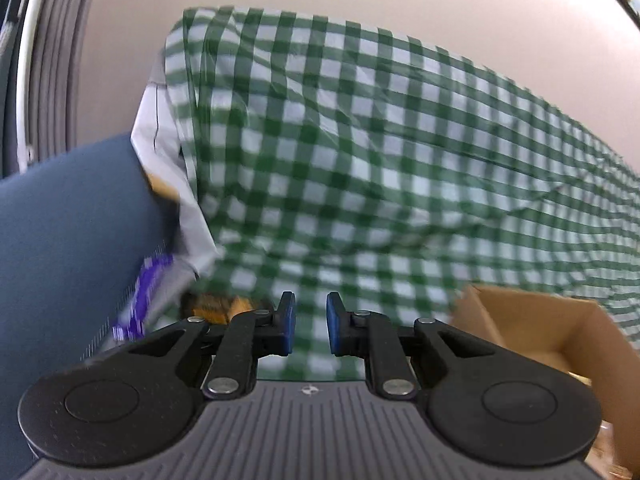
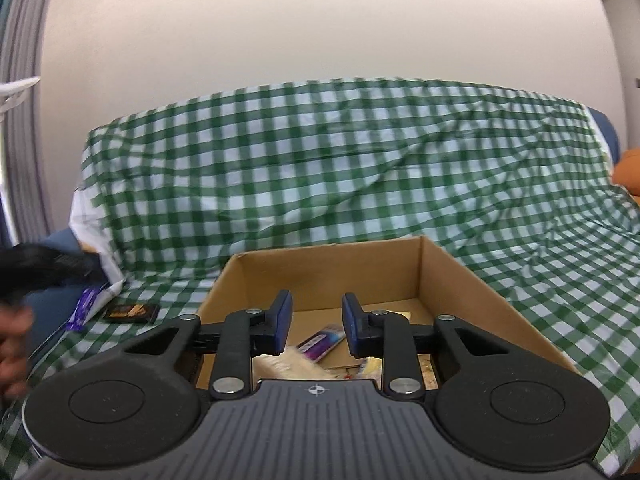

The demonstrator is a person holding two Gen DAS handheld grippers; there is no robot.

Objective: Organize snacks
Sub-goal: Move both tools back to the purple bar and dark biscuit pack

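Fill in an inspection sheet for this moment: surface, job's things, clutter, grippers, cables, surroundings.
Surface: green checked cloth draped over a blue sofa, rumpled.
Job's things: open cardboard box on the cloth, several snack packets inside, among them a purple packet. Outside it, to its left, a dark snack packet lies flat on the cloth and a purple wrapper lies at the cloth's edge.
Clutter: nothing seen.
Grippers: left gripper empty, narrow gap between its pads, over the cloth. Right gripper empty, pads apart, over the box.
Cables: nothing seen.
Surroundings: plain wall; orange cushion at right; a person's hand at the left edge, blurred.
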